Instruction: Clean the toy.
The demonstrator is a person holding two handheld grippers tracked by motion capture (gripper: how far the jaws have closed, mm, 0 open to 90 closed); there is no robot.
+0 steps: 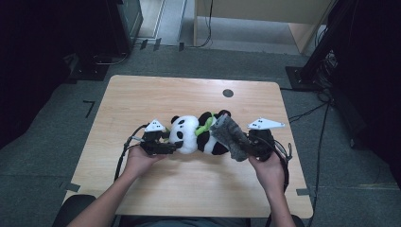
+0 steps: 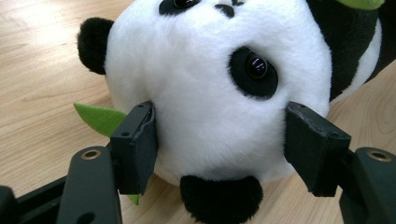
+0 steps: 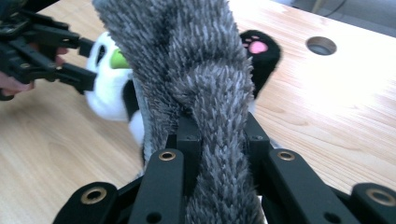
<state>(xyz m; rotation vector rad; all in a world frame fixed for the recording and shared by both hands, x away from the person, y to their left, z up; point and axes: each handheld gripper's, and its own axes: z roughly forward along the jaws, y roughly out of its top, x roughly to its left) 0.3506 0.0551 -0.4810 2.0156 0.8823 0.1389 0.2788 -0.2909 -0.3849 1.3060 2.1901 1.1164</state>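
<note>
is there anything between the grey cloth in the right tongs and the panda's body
Nothing visible. The shaggy grey microfibre cloth, pinched in the right tongs, already drapes against the black-and-white plush panda, whose head the left tongs clamp on the light wooden table.

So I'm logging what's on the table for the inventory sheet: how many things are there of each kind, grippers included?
Plush panda: 1
Grey fuzzy cloth: 1
Hand-held grippers: 2, the left gripper clamped on the panda's head and the right gripper pinching the cloth
Total: 4
</note>
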